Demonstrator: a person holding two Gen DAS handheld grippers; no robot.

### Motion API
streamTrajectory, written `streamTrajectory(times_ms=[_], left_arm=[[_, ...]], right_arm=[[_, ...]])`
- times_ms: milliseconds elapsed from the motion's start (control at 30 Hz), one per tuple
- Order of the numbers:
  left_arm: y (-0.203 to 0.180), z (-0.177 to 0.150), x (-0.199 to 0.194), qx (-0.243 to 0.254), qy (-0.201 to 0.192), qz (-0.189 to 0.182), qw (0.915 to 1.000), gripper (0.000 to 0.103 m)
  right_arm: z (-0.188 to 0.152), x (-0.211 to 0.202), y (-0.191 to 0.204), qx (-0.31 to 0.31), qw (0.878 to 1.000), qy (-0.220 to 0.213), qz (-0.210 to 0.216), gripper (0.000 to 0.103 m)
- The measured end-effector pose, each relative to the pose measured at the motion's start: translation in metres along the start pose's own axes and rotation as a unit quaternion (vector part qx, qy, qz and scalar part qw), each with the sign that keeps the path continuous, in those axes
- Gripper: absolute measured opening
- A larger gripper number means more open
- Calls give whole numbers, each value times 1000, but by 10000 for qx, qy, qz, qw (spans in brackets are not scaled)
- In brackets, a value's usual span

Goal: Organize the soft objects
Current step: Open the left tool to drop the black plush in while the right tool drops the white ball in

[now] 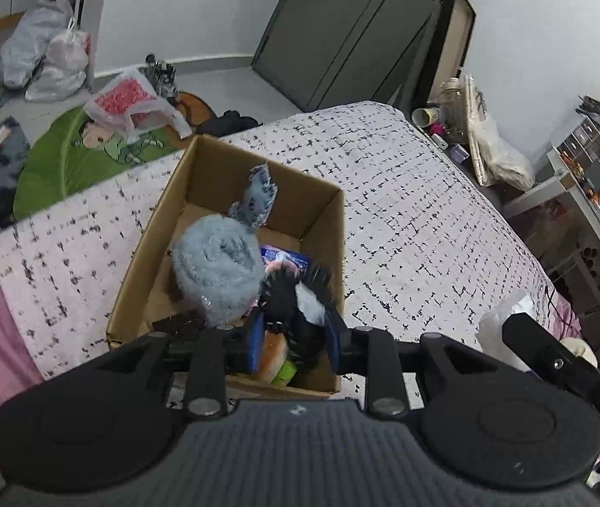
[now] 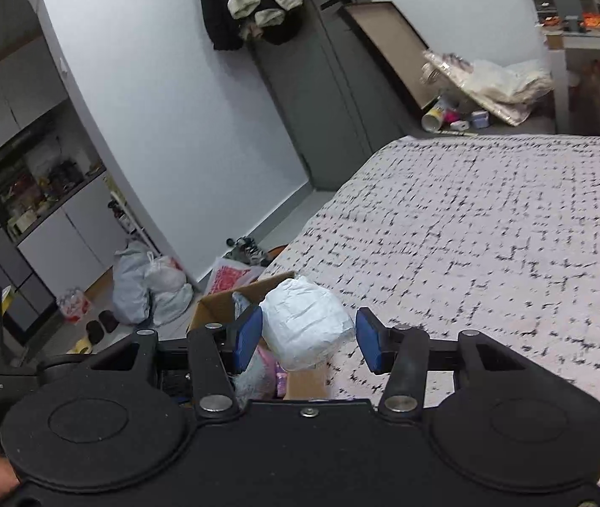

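left gripper point(image 1: 293, 338) over cardboard box point(image 1: 215, 177) | black toy point(image 1: 287, 300) between jaws | blue plush point(image 1: 215, 266) inside

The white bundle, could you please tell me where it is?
In the right wrist view, the white bundle sits between the right tool's blue pads, above the cardboard box.

box point(image 1: 257, 194) on bed point(image 1: 405, 194), near its left edge | fluffy toy point(image 1: 215, 270) in box, left side | booklet point(image 1: 285, 258) in box behind toy | bags point(image 1: 42, 59) on floor beyond bed, left | desk point(image 1: 570, 181) right of bed
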State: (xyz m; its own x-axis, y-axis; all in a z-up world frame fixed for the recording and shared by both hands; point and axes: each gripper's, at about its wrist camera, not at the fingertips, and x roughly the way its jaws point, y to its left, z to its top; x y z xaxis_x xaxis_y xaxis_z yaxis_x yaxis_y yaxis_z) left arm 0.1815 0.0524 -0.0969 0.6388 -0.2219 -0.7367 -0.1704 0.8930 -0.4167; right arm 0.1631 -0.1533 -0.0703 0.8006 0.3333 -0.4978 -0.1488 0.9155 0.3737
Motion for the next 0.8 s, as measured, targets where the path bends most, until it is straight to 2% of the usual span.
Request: streamTrajectory(times_ms=[100,200,367,500,600,667,700,800], left_arm=[[10,1,10,-343,199,5,9992,42],[17,2,10,-548,128,141,9983,50],[29,12,3,-723,29,162,9972,53],[32,21,1,-751,-8,201,9970,61],[37,25,0,-783,-16,297,9965,64],[40,27,1,-820,44,348,9960,65],[40,28,2,-813,99,359,9960,66],[42,31,1,-802,157,440,9957,69]], right_arm=[[-3,10,4,-29,9999,69,83,48],[-6,22,8,-42,9998,146,160,48],[-9,41,15,-41,9993,293,248,48],[-10,54,22,-56,9988,351,343,48],[-7,64,30,-37,9983,312,483,49],[-5,70,35,-52,9977,257,622,53],[-4,73,37,-20,9972,283,693,62],[-4,75,35,174,9975,294,620,76]])
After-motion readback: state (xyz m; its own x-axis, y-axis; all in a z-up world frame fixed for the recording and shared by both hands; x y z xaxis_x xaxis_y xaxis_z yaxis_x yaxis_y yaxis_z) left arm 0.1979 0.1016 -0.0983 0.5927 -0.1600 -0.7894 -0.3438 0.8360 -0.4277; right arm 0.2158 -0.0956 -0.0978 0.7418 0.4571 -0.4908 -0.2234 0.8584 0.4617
